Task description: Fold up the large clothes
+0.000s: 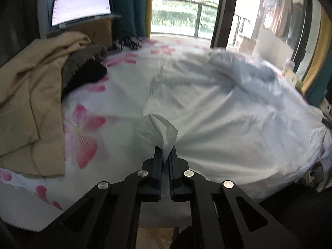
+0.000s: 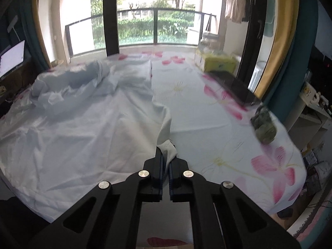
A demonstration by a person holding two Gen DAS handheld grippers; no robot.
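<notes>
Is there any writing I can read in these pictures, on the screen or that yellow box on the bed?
Nothing is legible.
Laptop screen: faint rows of text, too blurred to read.
Yellow box: a small dark mark, too blurred to read.
No print shows on the white garment.

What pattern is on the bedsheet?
Pink flowers on white bedsheet, clearest in the right wrist view.

left wrist: close, angled down over bed (image 1: 87,108) | right wrist: same | shared: pale garment (image 1: 217,114)

No readable text, laptop screen (image 1: 81,5) lines too blurred to read, yellow box (image 2: 215,61) print illegible
</notes>
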